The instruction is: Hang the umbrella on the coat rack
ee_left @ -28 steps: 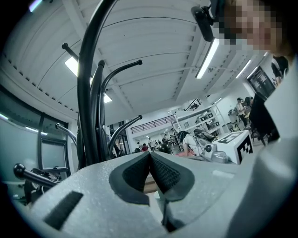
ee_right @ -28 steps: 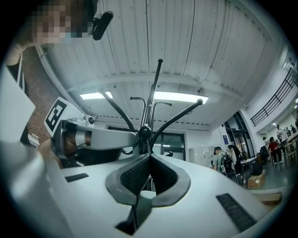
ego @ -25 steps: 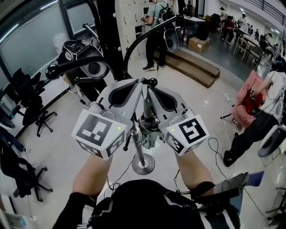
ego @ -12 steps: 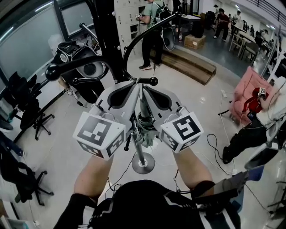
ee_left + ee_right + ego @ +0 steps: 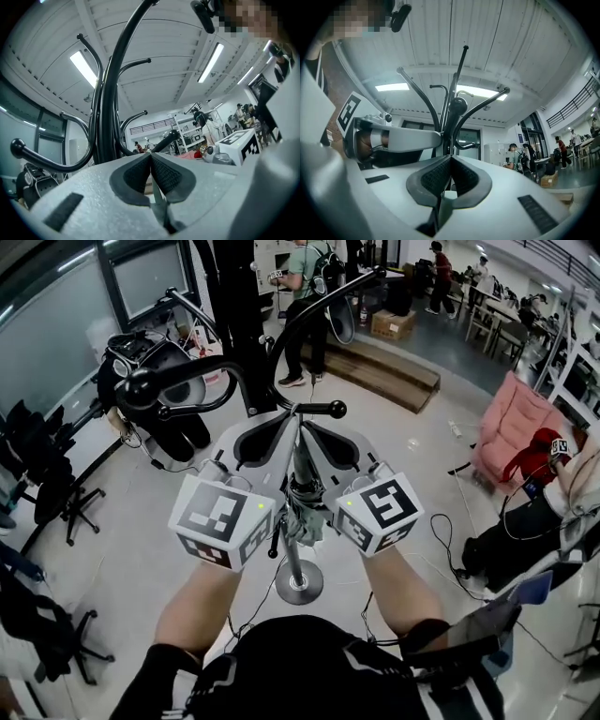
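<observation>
Your folded grey-green umbrella [image 5: 303, 512], its fabric bunched, sits upright against the coat rack [image 5: 299, 583] pole between your two tools. The left gripper [image 5: 150, 158] and right gripper [image 5: 450, 160] each pinch a pale strip of it, tips nearly meeting beneath a ball-tipped hook [image 5: 323, 410].

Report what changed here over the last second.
Hardly anything: the left claw and right claw drew slightly closer together, and the head view swung a little. Nothing was taken or released. Both claws stay shut on the folded grey-green umbrella beside the black metal coat rack pole.
</observation>
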`<state>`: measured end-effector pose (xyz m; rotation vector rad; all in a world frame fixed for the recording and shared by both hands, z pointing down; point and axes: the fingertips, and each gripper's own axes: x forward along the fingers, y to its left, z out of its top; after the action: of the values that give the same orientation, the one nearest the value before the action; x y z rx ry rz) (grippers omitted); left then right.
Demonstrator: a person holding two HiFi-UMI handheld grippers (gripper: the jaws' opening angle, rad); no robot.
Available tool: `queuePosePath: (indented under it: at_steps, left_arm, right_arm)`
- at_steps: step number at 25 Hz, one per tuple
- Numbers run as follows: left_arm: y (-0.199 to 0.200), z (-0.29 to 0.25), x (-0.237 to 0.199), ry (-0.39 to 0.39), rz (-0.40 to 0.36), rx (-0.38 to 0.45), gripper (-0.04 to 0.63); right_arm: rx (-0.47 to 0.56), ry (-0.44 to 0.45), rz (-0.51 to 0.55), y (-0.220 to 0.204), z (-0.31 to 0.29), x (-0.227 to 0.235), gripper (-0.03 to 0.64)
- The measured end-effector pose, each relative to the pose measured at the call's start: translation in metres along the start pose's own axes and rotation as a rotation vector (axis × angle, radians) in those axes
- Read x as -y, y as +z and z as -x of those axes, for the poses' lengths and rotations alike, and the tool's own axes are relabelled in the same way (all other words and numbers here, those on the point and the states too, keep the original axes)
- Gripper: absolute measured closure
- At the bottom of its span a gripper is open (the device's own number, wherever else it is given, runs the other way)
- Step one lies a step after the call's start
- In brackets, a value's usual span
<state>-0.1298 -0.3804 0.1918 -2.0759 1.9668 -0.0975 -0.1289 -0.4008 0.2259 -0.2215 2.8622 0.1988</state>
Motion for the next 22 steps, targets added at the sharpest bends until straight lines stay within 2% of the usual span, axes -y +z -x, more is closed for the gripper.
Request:
queuePosePath:
  at_steps: [10,15,19,22]
  left_arm:
    - [-0.004,0.012,-0.002,-0.029,-0.009,0.055,0.581]
    - [-0.006,0.012,-0.003,-0.054,0.019,0.081,0.581]
    - [-0.008,0.022,-0.017,-0.042,0.032,0.139,0.581]
    - [-0.016,0.023,-0.015,-0.076,0.072,0.13,0.583]
  right_arm:
    - [-0.012,-0.067,0.03,-0.005,-0.005,-0.007,0.607]
    - [-0.004,-0.112,0.057,-0.006,0.0,-0.002,0.607]
    - [-0.019,-0.176,0.092,-0.009,-0.001,-0.002,0.606]
    - [-0.035,-0.194,0.102,-0.008,0.006,-0.005,0.606]
